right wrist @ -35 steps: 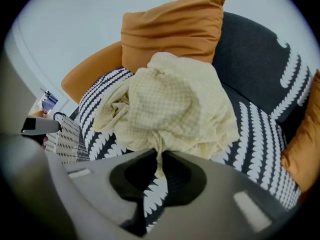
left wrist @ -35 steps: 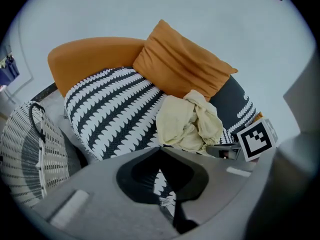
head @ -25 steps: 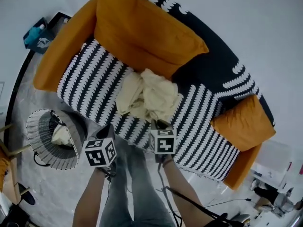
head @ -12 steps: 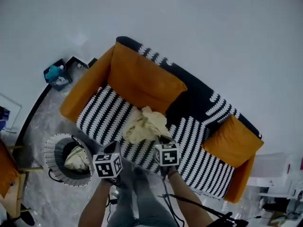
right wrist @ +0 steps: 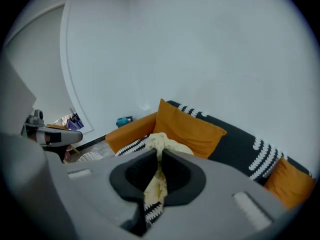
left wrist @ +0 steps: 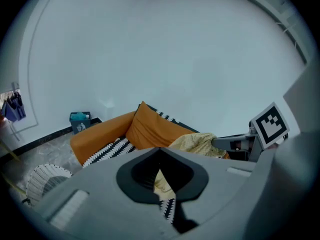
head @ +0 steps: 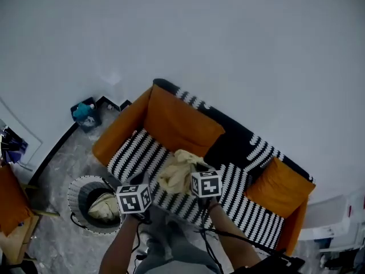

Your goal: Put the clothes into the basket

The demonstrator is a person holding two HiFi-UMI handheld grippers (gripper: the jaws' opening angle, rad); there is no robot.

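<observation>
A pale yellow garment (head: 178, 174) hangs bunched above the striped sofa seat (head: 134, 157). My right gripper (head: 197, 170) is shut on its upper fold; in the right gripper view the cloth (right wrist: 156, 184) runs down between the jaws. My left gripper (head: 144, 182) is at the garment's lower left, and in the left gripper view the cloth (left wrist: 162, 184) runs into its closed jaws. The round white wire basket (head: 80, 188) stands on the floor left of the sofa, with another pale garment (head: 105, 206) inside it.
Two orange cushions (head: 179, 124) (head: 279, 190) lean on the sofa back. A dark bin with teal contents (head: 85, 113) sits by the wall. An orange piece of furniture (head: 14, 210) is at the left edge. Cables trail below my arms.
Both grippers have risen together, lifting the yellow garment off the sofa seat. The sofa and basket now look smaller and farther below.
</observation>
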